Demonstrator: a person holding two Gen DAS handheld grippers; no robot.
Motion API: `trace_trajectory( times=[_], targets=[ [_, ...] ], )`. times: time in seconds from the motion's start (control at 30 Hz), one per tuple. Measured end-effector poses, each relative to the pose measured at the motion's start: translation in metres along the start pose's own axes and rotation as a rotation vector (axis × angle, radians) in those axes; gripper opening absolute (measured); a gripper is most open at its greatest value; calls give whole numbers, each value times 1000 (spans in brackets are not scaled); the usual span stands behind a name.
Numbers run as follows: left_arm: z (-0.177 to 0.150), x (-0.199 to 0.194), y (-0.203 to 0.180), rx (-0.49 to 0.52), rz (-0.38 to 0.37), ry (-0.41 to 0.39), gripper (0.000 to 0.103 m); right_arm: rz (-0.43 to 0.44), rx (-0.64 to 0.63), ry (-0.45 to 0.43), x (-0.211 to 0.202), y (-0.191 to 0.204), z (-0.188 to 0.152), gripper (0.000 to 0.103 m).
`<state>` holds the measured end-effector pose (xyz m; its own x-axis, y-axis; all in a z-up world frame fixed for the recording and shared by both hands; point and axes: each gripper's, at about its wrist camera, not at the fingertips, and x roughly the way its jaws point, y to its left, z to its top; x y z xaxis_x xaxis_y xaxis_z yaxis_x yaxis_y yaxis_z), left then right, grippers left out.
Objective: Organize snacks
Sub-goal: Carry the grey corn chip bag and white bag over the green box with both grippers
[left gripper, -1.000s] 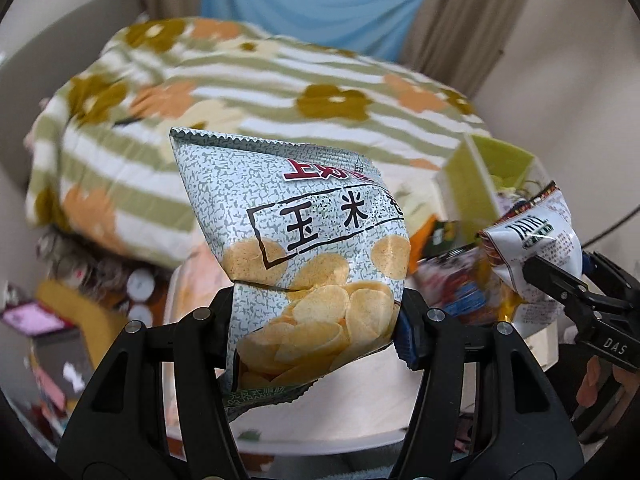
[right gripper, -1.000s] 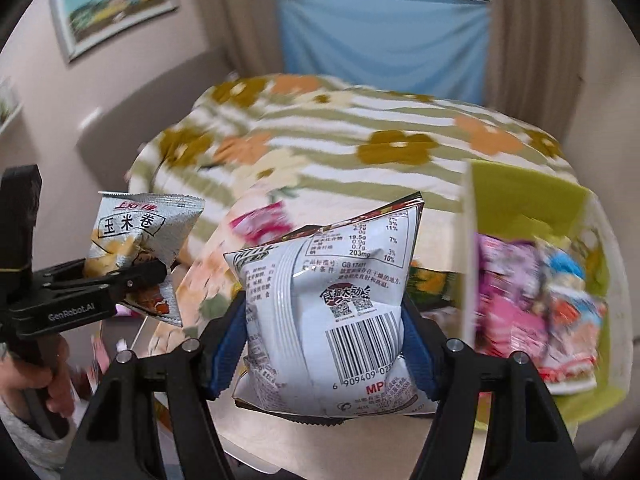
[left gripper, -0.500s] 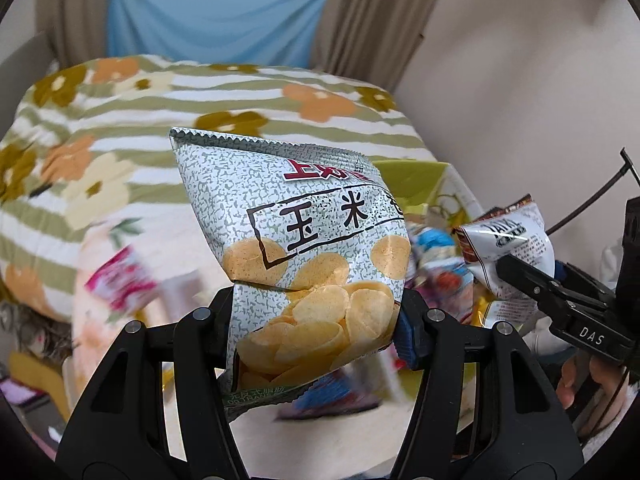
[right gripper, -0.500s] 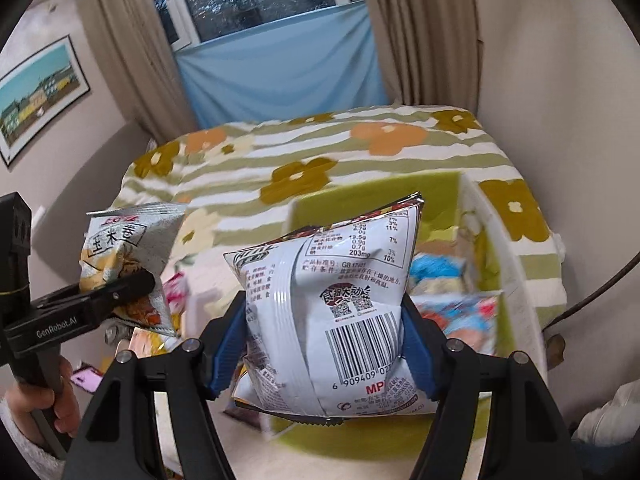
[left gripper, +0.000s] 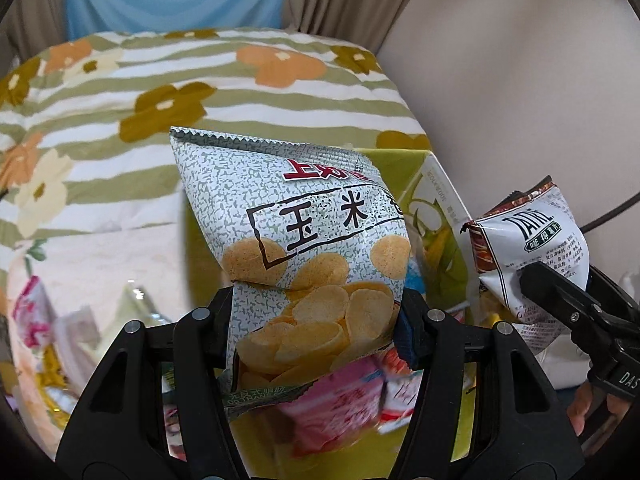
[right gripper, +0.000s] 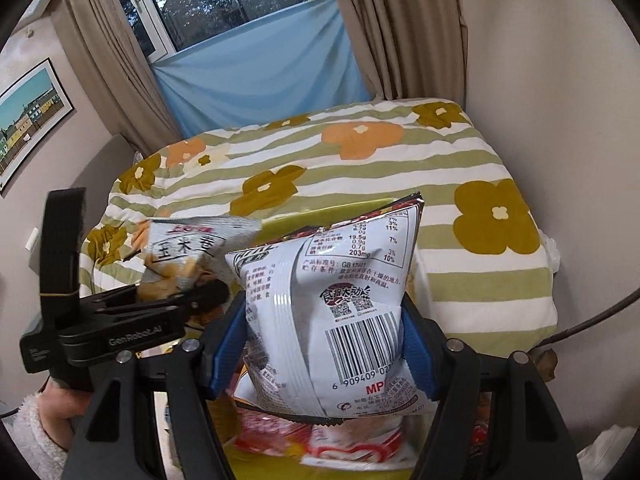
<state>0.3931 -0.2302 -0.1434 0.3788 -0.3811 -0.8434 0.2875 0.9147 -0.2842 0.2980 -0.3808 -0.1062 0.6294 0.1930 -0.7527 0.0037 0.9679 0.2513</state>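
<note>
The left gripper (left gripper: pixel 316 320) jaws pinch the speckled silver chip bag (left gripper: pixel 304 240) low, over the yellow-green box (left gripper: pixel 436 216). The right gripper (right gripper: pixel 324 344) jaws clamp the white foil barcode bag (right gripper: pixel 340 292) alongside, likely for dropping both inside.

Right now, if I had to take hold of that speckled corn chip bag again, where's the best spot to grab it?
Grip the corn chip bag across its lower half, pads on its two side edges, as the left gripper does now. There the puffed pouch narrows into a crease, so the pads likely get purchase. Come from below; the serrated top seal is flat but flimsy.
</note>
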Motion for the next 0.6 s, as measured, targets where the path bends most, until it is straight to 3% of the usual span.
trace_trajectory(
  times=[0.07,0.1,0.17,0.6],
  targets=[
    [2,10,-4,-5,12,12,63,5,-7,5,4,-7,3,66],
    [2,14,-4,-7,23,21,79,10,-8,8,7,-10,5,66],
    [3,17,-3,-14,50,24,98,26,-3,12,12,-17,8,66],
    [-15,5,14,-49,78,30,99,93,14,50,41,-28,21,66]
  ],
)
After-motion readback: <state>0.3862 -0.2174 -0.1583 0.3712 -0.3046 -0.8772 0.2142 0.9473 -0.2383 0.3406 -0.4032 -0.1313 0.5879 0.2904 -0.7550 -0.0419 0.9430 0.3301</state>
